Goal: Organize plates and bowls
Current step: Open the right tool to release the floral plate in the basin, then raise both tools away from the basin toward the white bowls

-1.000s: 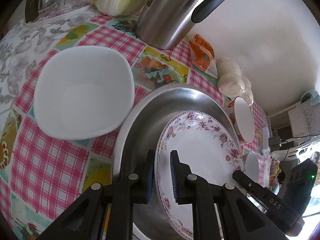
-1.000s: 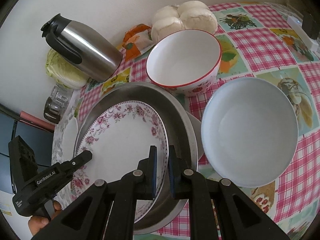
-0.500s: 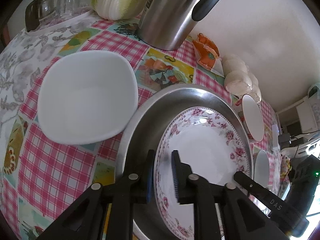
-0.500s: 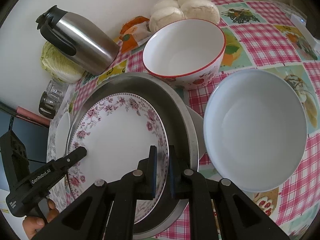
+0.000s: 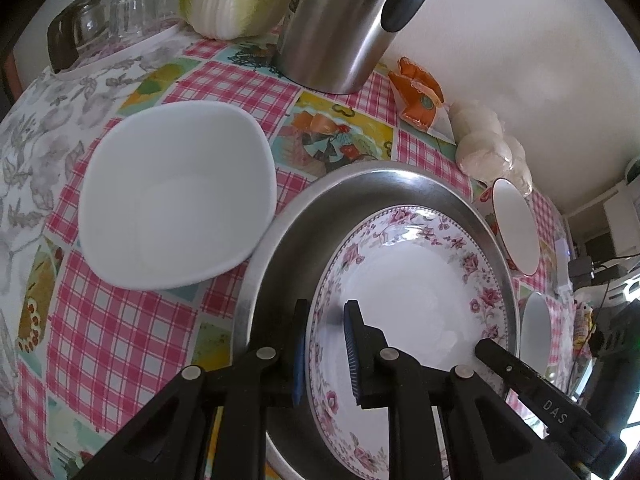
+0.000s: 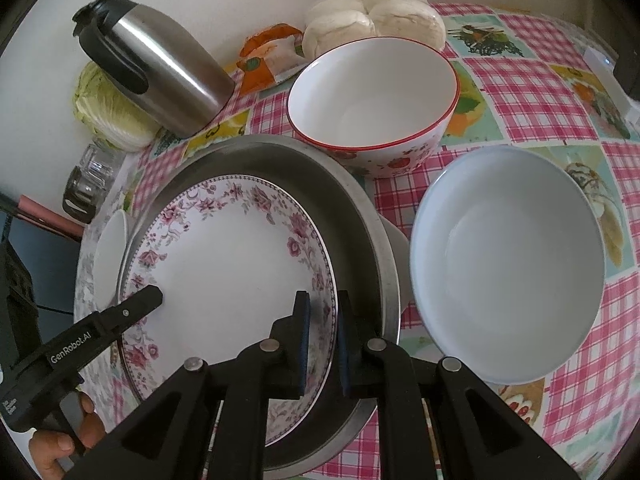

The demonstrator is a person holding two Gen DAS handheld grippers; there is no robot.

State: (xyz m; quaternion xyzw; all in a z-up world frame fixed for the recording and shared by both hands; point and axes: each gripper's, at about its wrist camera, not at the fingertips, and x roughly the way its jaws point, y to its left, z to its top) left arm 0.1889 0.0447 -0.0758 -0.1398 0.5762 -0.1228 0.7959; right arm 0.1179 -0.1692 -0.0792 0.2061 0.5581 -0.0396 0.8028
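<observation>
Tablecloth; left tongs slightly wider.

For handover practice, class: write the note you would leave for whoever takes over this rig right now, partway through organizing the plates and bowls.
Right tongs: shut on the floral plate rim.
Left tongs: straddling the opposite rim, grip unclear.
Done: floral plate lies in the metal basin.
Left: white square bowl, red-rimmed bowl and pale blue bowl, each separate on the tablecloth beside the basin.

left gripper | jaws straddle floral plate rim | plate in steel pan
</observation>
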